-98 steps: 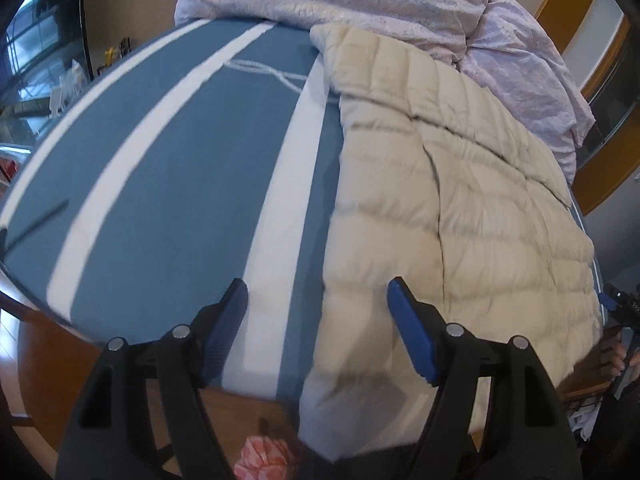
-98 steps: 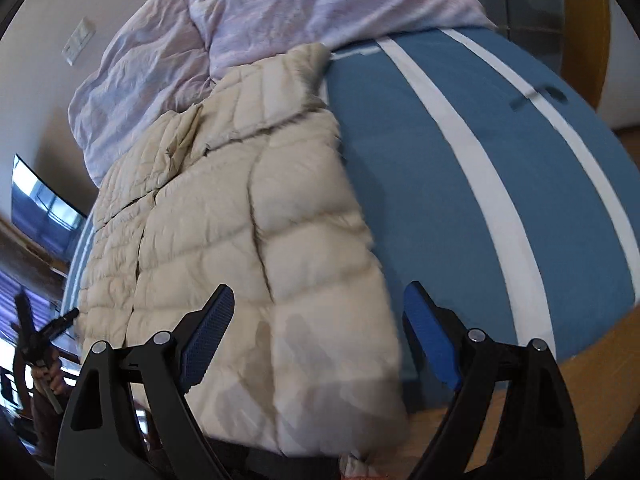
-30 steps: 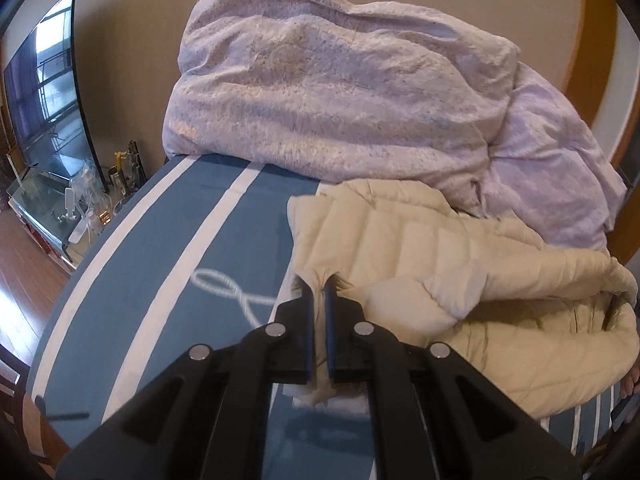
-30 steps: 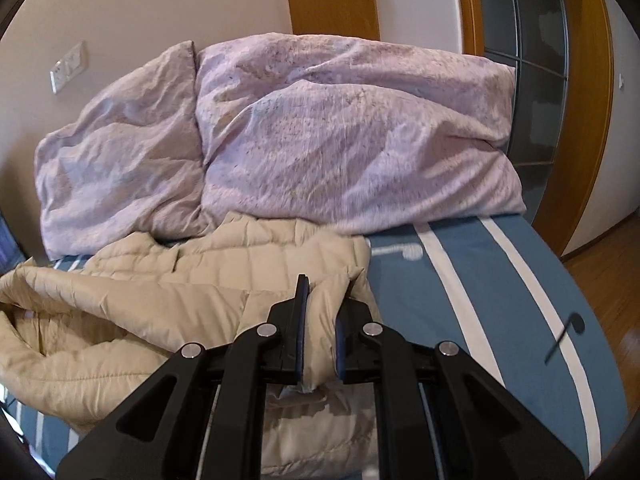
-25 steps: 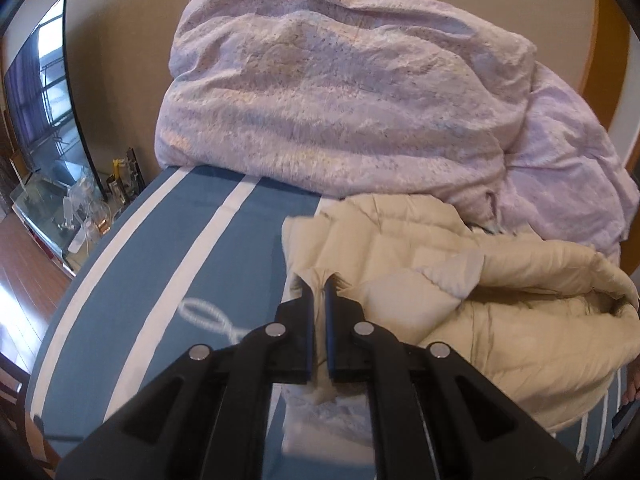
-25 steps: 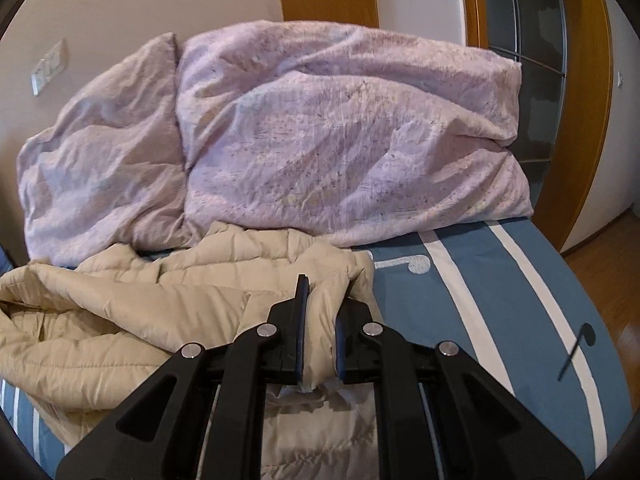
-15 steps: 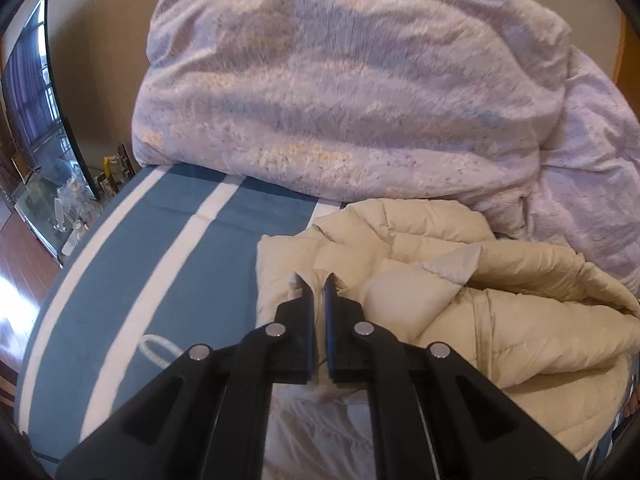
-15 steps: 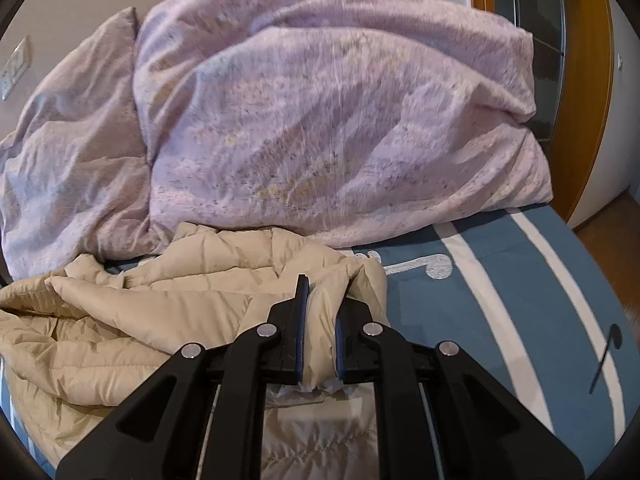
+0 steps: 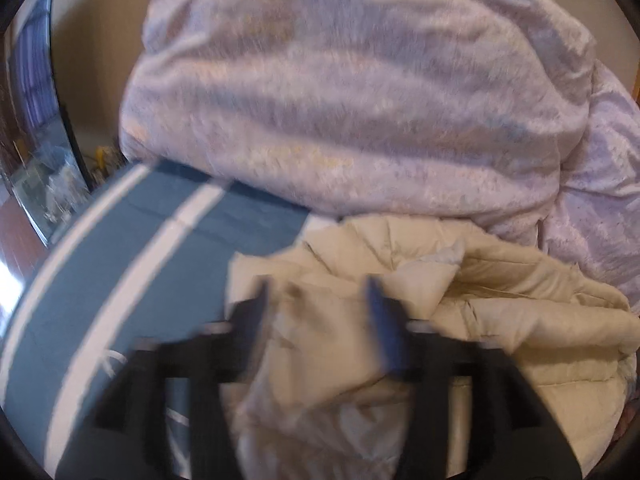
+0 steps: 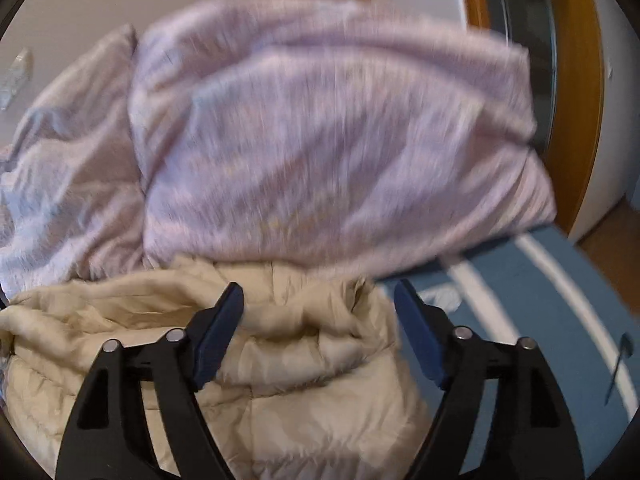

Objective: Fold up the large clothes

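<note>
Between both grippers' just-opened jaws — left gripper [image 9: 316, 300], right gripper [image 10: 318, 304] — released puffer jacket [image 10: 304, 364] could spring unfolded.

a home bedroom, bed with blue white-striped sheet [image 9: 132, 264] left of the fingers, rumpled lilac duvet [image 9: 360, 100] heaped beyond the fingertips against a beige wall, wooden door frame [image 10: 580, 80] and wood floor to the right
</note>
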Demonstrator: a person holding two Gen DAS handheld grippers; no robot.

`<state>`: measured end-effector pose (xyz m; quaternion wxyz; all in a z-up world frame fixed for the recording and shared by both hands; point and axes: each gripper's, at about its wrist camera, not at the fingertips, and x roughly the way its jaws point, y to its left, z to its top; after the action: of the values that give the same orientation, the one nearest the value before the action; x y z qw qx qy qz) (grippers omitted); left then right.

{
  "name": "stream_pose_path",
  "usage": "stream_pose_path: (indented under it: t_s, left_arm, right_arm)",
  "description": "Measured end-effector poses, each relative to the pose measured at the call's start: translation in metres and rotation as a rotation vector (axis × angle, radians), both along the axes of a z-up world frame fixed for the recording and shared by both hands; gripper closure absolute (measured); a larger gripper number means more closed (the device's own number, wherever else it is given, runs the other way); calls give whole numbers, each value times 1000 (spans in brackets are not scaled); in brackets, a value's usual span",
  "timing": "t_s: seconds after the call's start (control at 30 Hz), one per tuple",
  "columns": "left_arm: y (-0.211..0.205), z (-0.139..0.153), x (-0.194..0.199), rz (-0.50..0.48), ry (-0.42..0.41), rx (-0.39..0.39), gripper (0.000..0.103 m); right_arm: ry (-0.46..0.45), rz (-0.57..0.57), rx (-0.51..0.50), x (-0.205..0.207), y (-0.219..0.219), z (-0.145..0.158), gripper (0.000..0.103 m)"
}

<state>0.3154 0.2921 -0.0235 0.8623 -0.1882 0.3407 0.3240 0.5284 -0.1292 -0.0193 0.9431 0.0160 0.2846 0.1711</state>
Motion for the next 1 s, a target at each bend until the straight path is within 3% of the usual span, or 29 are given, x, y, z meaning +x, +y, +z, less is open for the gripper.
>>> stream_pose_path:
  t_s: [0.13, 0.33, 0.73, 0.83, 1.0]
  left_arm:
    - [-5, 20, -21, -23, -39, 6, 29]
    - [-30, 27, -35, -90, -47, 22, 23]
    - [-50, -10, 33, -96, 143, 213, 22]
    - [-40, -26, 46, -65, 174, 214, 22]
    - [-24, -43, 50, -33, 150, 168, 12]
  right_arm:
    - [0, 47, 48, -16, -12, 17, 25]
    - [64, 132, 49, -28, -11, 8, 40]
    - [144, 57, -150, 20, 33, -38, 41]
    - [151, 34, -170, 27, 35, -54, 41]
    - [170, 35, -186, 36, 38, -66, 38]
